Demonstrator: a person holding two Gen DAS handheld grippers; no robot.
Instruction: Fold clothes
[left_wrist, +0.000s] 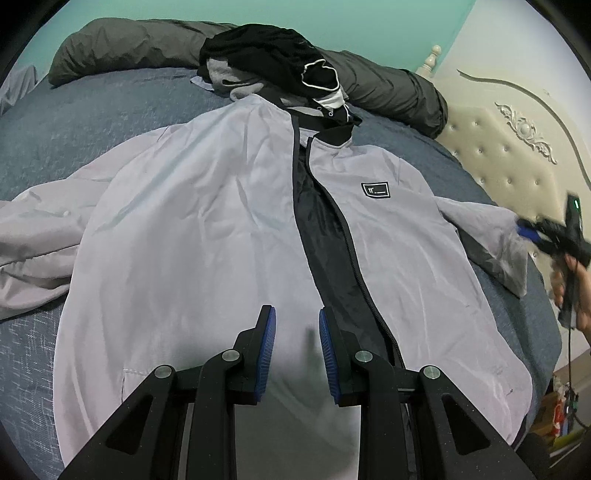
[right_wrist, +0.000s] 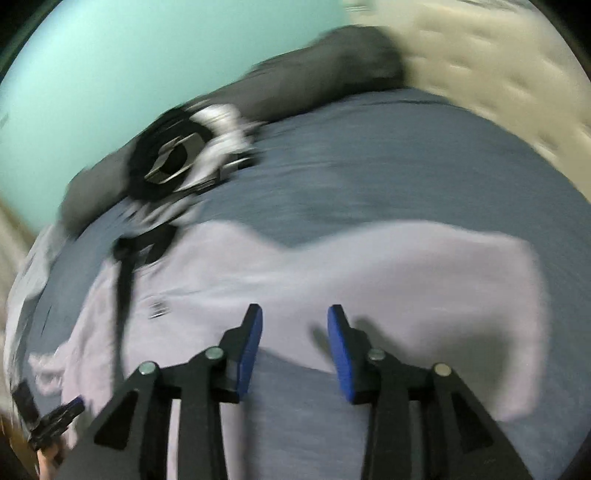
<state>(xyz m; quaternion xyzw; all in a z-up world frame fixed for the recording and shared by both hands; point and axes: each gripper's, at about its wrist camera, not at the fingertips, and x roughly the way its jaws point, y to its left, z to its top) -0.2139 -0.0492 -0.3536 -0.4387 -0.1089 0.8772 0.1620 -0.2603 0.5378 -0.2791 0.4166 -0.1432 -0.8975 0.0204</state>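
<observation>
A pale lilac-grey jacket (left_wrist: 207, 206) lies spread face up on the bed, its zip open and black lining showing down the middle. My left gripper (left_wrist: 297, 321) hovers over the jacket's lower front, near the zip, jaws apart with nothing pinched between the blue pads. The right gripper (left_wrist: 546, 236) shows blurred at the end of the right sleeve (left_wrist: 491, 240), held by a hand. In the blurred right wrist view, my right gripper (right_wrist: 294, 314) is open above the outstretched sleeve (right_wrist: 369, 266), empty. The left gripper (right_wrist: 59, 413) appears at the lower left there.
The bed has a blue cover (left_wrist: 110, 107). A pile of black and grey clothes (left_wrist: 266, 59) sits just beyond the jacket's collar. A dark grey duvet (left_wrist: 129, 44) lies along the teal wall. A cream tufted headboard (left_wrist: 517, 147) stands at the right.
</observation>
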